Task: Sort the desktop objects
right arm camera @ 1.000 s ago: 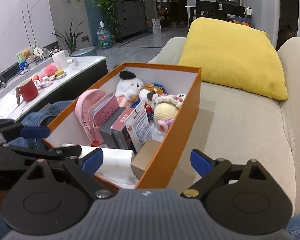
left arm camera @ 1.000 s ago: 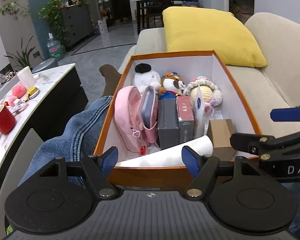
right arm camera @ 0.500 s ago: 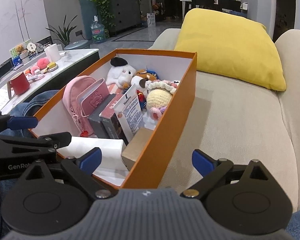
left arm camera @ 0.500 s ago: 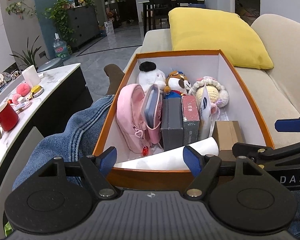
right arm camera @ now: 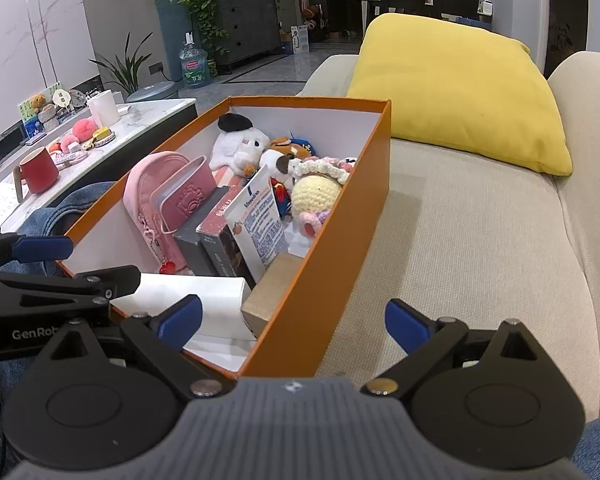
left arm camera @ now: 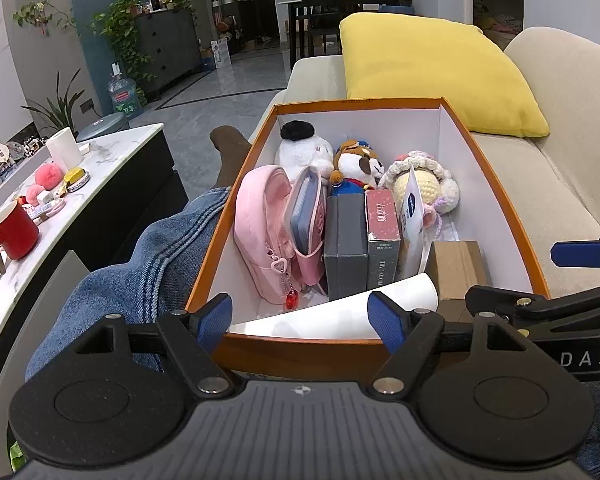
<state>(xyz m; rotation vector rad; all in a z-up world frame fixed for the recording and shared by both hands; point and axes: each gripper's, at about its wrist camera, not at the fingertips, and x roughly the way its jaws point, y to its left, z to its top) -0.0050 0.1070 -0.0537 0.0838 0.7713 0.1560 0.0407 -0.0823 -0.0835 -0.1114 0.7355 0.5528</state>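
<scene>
An orange box (left arm camera: pixel 496 184) (right arm camera: pixel 332 248) rests on the sofa beside a person's jeans-clad leg. It holds a pink pouch (left arm camera: pixel 260 224), a grey box (left arm camera: pixel 346 240), a red card box (left arm camera: pixel 382 220), a brown carton (left arm camera: pixel 456 268), a white paper roll (left arm camera: pixel 352 316) and three plush toys (left arm camera: pixel 356 164). My left gripper (left arm camera: pixel 300 318) is open and empty at the box's near edge. My right gripper (right arm camera: pixel 292 326) is open and empty, straddling the box's near right corner.
A yellow cushion (right arm camera: pixel 460 96) lies on the beige sofa (right arm camera: pixel 480 240) behind the box. A marble table (left arm camera: pixel 112 156) to the left carries a red mug (left arm camera: pixel 14 232), a white cup (left arm camera: pixel 64 152) and small pink items.
Both grippers have drawn back and risen slightly, so the box sits a little lower and farther in each view. Both stay open.
</scene>
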